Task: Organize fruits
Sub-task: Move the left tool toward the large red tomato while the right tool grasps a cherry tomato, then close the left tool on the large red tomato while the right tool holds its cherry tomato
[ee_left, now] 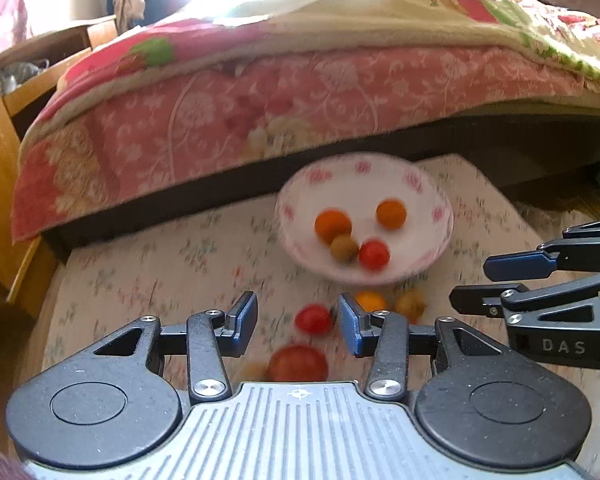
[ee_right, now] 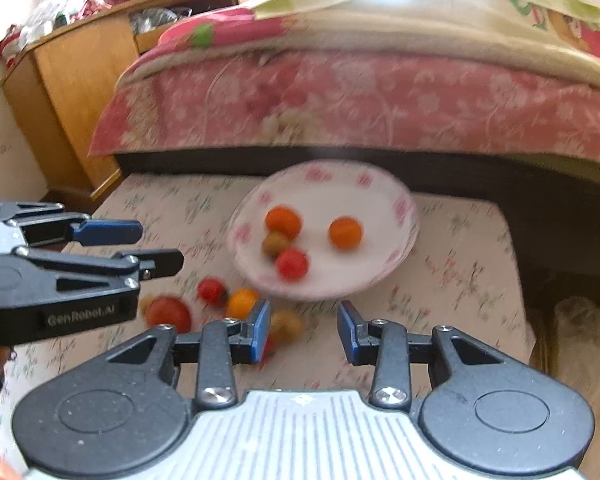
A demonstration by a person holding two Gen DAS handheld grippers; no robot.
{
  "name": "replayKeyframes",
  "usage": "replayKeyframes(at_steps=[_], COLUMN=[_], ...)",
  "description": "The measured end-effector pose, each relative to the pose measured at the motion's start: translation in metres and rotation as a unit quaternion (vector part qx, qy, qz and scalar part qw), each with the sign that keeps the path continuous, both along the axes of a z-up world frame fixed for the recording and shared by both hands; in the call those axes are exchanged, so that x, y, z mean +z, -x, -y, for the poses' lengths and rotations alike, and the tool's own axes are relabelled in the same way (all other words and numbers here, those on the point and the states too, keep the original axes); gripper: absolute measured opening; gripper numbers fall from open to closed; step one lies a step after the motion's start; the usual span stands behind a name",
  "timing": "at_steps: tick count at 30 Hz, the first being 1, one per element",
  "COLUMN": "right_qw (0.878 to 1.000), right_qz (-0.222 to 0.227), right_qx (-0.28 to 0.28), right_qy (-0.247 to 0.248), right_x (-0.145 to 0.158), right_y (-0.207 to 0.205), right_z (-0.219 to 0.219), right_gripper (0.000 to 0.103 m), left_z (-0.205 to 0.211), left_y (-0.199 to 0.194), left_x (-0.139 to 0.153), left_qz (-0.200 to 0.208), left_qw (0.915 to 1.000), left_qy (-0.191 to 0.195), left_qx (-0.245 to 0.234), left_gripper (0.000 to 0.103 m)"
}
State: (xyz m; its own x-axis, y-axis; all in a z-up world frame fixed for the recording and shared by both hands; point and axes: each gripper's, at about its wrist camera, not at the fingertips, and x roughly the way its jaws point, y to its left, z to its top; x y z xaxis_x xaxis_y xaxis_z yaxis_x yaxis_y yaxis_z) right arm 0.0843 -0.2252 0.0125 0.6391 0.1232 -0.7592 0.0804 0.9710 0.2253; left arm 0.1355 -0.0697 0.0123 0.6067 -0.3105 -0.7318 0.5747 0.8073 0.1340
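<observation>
A white plate (ee_left: 440, 216) with pink flowers sits on the flowered cloth (ee_left: 160, 264) before the bed (ee_left: 260, 92), at twelve o'clock from my left tongs (ee_left: 298, 322). Inside it lie four fruits: an orange one (ee_left: 333, 225) touching a brownish one (ee_left: 344, 249), a red one (ee_left: 374, 255) just beside that, and a second orange one (ee_left: 391, 213) apart at two o'clock. Outside the plate, near its six o'clock rim, loose fruits lie on the cloth: a small red one (ee_left: 313, 318) between my left jaws, untouched, a larger red one (ee_left: 298, 364), an orange one (ee_left: 370, 301) and a yellowish one (ee_left: 410, 305). Both my left tongs and my right tongs (ee_right: 303, 330) stand apart, holding nothing.
</observation>
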Motion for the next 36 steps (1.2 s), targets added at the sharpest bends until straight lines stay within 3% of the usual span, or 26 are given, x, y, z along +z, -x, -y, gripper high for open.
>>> replayKeyframes(at_steps=[13,25,30,36], right_qw=[0.999,0.998,0.998,0.997], right_qz=[-0.021,-0.039,-0.044,-0.048], right_qx=[0.036,0.055,0.051,0.055], right_qy=[-0.001,0.002,-0.006,-0.005], right_x=[-0.022,-0.048,-0.055,-0.052], right_y=[-0.003,-0.027,-0.031,-0.03], right_z=[-0.025,-0.035,-0.03,-0.026], right_gripper=[0.04,0.04,0.04,0.034], left_z=[-0.029,-0.011,-0.003,0.003], left_y=[0.019,0.0,-0.006,-0.003], left_x=[-0.029,-0.046,-0.051,-0.055], left_qz=[-0.031,0.004,-0.002,0.001], left_qw=[0.999,0.9974,0.9965,0.9947], left_qy=[-0.025,-0.035,-0.034,-0.051], left_qx=[-0.02,-0.063,-0.077,-0.089], left_gripper=[0.054,0.055,0.053,0.052])
